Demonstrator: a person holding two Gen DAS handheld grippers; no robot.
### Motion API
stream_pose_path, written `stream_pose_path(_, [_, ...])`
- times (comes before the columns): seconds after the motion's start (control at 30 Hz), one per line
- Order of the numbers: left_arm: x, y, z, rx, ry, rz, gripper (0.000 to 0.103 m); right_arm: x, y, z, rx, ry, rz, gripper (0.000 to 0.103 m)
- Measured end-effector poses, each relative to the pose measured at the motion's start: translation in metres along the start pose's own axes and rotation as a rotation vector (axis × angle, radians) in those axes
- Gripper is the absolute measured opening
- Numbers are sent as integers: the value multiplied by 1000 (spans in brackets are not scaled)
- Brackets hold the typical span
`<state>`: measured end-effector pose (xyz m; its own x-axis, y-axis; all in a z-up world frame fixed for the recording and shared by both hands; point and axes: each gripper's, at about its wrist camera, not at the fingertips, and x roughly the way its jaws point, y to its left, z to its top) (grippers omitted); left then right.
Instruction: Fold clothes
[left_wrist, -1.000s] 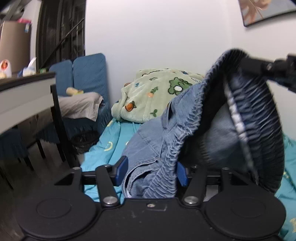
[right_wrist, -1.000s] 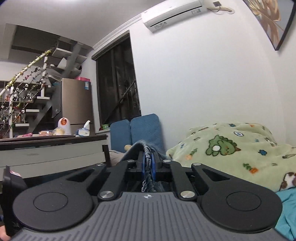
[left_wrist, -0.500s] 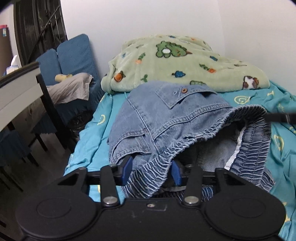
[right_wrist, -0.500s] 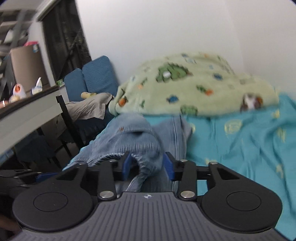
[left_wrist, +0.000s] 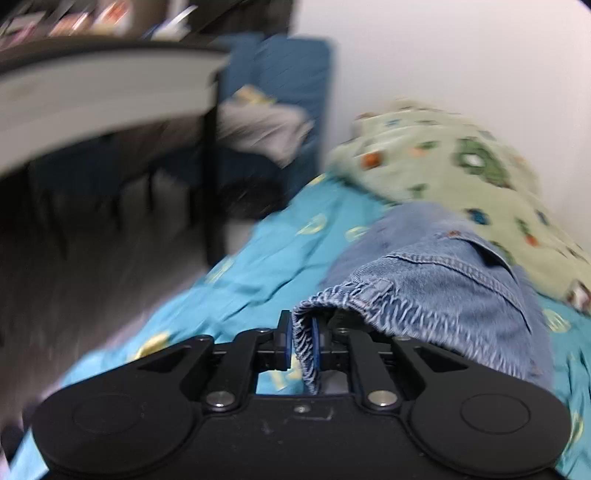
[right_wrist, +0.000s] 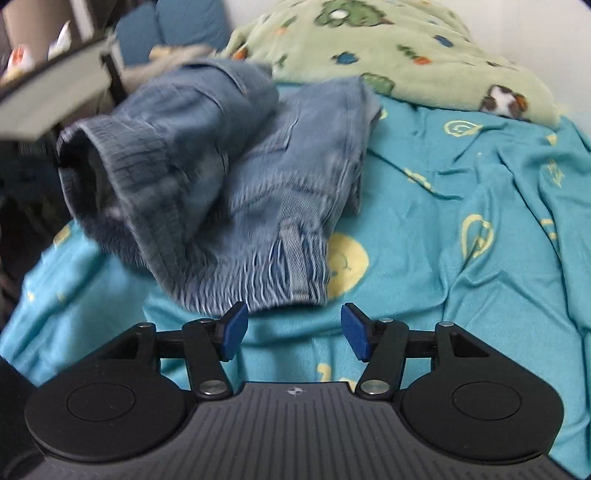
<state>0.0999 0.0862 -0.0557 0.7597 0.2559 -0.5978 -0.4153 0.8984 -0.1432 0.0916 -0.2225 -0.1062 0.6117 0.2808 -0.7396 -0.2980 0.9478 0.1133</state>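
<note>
Left gripper (left_wrist: 301, 345) closing on blurred denim shorts (left_wrist: 443, 280), waistband partly hidden

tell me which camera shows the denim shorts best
The right wrist view: the denim shorts lie almost whole on the teal bedsheet, waistband and one leg opening visible, though blurred. The left wrist view shows only part of them: a gathered waistband edge pinched in the closing jaws of the left gripper, and a back pocket.
</note>
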Motion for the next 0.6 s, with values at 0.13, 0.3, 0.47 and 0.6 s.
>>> stream_pose_path(0.13, [14, 12, -1, -84, 103, 21, 10, 18, -6, -1, -32, 13, -60, 52])
stream_pose_path(0.3, [5, 7, -1, -36, 93, 24, 15, 3, -26, 9, 149, -150, 47, 28])
stream_pose_path(0.47, [-5, -4, -5, 67, 59, -3, 31, -20, -22, 14, 157, -295, 112, 25])
stream_pose_path(0.6, [-9, -17, -12, 171, 19, 10, 40, -13, -26, 18, 206, -316, 119, 23])
